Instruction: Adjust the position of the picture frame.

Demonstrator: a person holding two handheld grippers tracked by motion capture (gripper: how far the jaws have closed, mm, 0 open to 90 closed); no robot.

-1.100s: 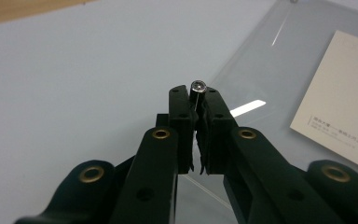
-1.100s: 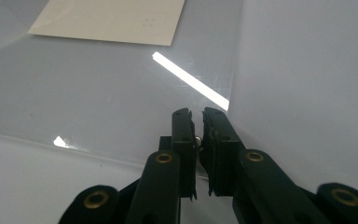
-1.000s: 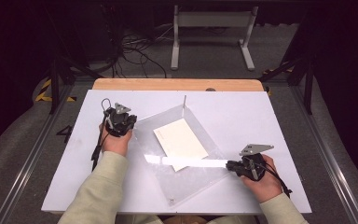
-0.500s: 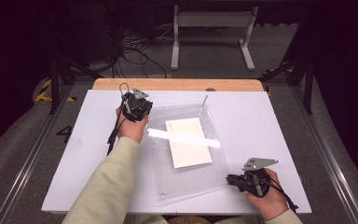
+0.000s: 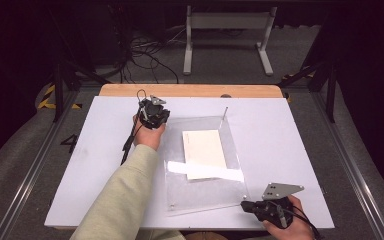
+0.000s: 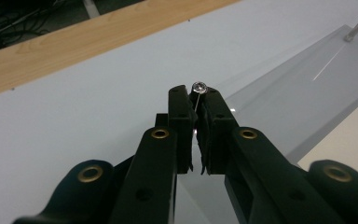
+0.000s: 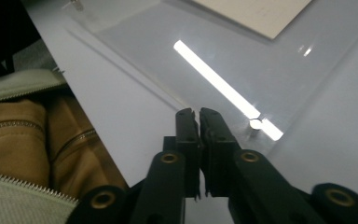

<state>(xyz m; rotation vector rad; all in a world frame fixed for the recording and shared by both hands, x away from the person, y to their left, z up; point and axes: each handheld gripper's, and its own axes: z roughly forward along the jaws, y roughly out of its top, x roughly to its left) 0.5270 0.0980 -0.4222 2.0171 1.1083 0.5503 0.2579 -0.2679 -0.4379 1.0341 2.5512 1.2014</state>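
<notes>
Clear acrylic sheet [image 5: 200, 165] lies flat on my white table [image 5: 90, 165] with a cream card [image 5: 204, 150] under it. My left gripper [image 6: 196, 95] pinches a thin metal pin [image 6: 198, 87] at the sheet's far-left corner. My right gripper [image 7: 198, 113], jaws pressed together on nothing, sits at the near-right corner.

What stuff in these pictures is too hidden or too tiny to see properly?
- Thin metal pin in the left hand-held gripper: its lower part is hidden between the shut jaws, left gripper view.
- Cream paper sheet under the clear acrylic plate: any print is too small in the high view; a bright glare strip crosses it.
- Right hand-held gripper: whether it pinches the plate's edge cannot be told, right gripper view.
</notes>
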